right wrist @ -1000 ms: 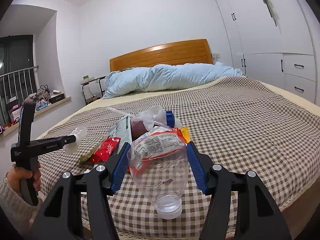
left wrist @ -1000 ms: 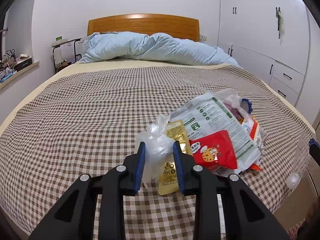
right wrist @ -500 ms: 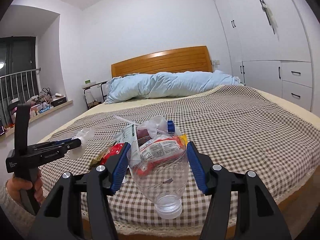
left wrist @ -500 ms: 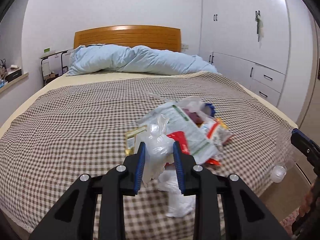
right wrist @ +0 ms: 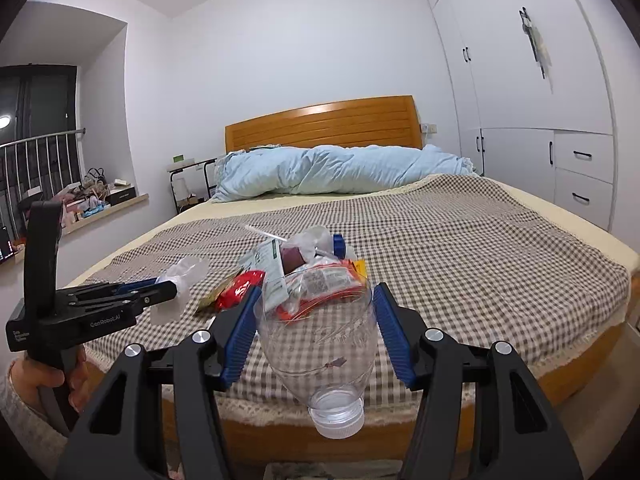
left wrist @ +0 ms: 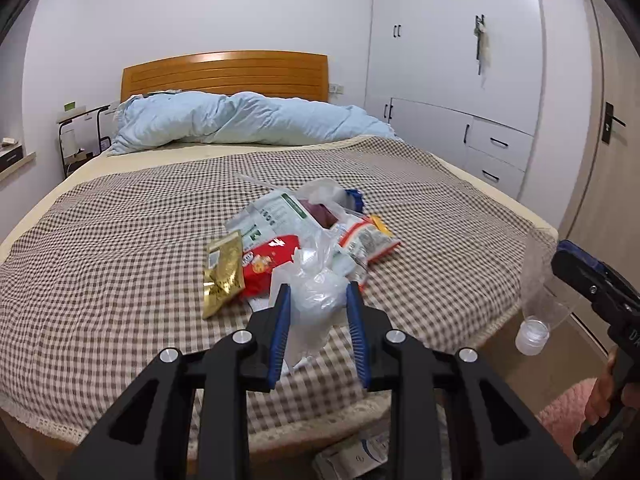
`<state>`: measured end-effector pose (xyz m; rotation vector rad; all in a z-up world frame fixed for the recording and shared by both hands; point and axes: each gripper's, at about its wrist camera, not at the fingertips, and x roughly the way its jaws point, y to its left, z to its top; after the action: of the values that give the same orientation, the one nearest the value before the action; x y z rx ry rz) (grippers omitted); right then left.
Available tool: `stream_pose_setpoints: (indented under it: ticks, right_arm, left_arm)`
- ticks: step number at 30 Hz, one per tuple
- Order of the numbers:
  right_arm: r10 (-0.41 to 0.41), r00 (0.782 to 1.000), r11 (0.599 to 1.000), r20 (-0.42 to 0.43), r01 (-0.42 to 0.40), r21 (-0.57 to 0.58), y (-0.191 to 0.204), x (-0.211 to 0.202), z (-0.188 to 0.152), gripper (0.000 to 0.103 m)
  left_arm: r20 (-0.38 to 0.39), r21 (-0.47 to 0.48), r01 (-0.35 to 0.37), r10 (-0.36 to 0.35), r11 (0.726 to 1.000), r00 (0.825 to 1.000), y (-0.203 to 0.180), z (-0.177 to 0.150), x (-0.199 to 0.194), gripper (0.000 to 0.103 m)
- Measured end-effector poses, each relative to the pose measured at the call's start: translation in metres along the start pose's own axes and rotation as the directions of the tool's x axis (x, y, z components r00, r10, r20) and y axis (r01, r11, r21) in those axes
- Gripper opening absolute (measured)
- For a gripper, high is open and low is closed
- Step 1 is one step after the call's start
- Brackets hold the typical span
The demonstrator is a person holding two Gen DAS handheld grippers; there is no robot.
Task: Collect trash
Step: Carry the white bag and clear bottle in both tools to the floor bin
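A wide bed point(left wrist: 120, 240) under a brown checked cover is filling the white-walled room, white built-in wardrobes point(right wrist: 520, 80) standing alongside.

The bed point(left wrist: 120, 240) wears a brown checked cover point(left wrist: 420, 184). A rumpled blue duvet point(left wrist: 248, 124) lies against its wooden headboard point(left wrist: 224, 76). Nearer the foot, below the duvet, sits a heap of wrappers point(left wrist: 304, 236).
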<state>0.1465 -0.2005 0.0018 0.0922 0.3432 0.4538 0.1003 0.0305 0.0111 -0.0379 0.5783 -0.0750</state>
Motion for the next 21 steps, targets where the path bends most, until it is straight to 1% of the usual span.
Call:
stream_pose_setpoints:
  ticks: [14, 21]
  right_arm:
    - [0.014, 0.999, 1.0, -0.043, -0.013, 0.024, -0.001, -0.032, -0.031, 0.056]
    - [0.032, 0.996, 0.998, -0.079, -0.028, 0.048, -0.004, -0.042, -0.052, 0.056]
  left_arm:
    - [-0.021, 0.062, 0.023, -0.022, 0.998, 1.0, -0.032, -0.027, -0.038, 0.026]
    - [-0.058, 0.076, 0.049, -0.044, 0.996, 0.997, -0.042, -0.043, -0.043, 0.026]
